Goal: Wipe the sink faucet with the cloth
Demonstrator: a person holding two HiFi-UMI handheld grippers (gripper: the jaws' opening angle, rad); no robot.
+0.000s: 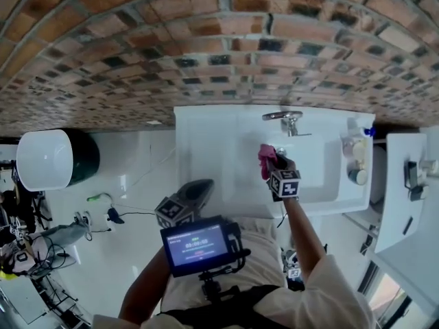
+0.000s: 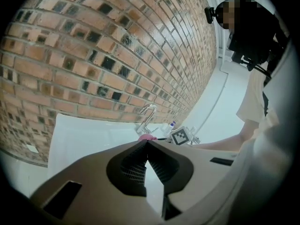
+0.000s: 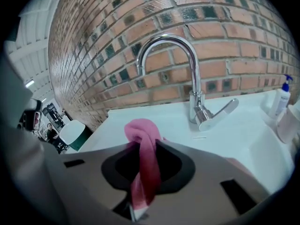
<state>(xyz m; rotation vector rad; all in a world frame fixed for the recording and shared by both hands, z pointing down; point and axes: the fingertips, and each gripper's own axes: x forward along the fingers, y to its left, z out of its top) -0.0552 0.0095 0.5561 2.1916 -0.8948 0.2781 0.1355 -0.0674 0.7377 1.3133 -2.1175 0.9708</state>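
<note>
Pinched tight in the right gripper (image 3: pixel 143 146) is the pink cloth (image 3: pixel 140 128). It hangs over the white sink (image 3: pixel 239 137), just in front of the faucet (image 3: pixel 194 74), not touching it. It looks soft, light and floppy, so I think a hold near its bunched top suits rubbing that hard, shiny metal. The left gripper (image 2: pixel 146 146) is squeezed shut on nothing. The faucet's back is hidden.

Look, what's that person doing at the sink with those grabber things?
A person stands at a white sink, a gripper in each hand. The right gripper is clamped on a pink cloth over the basin, facing the chrome faucet but not touching it yet. The left gripper is shut and empty, near the sink's front edge.
</note>
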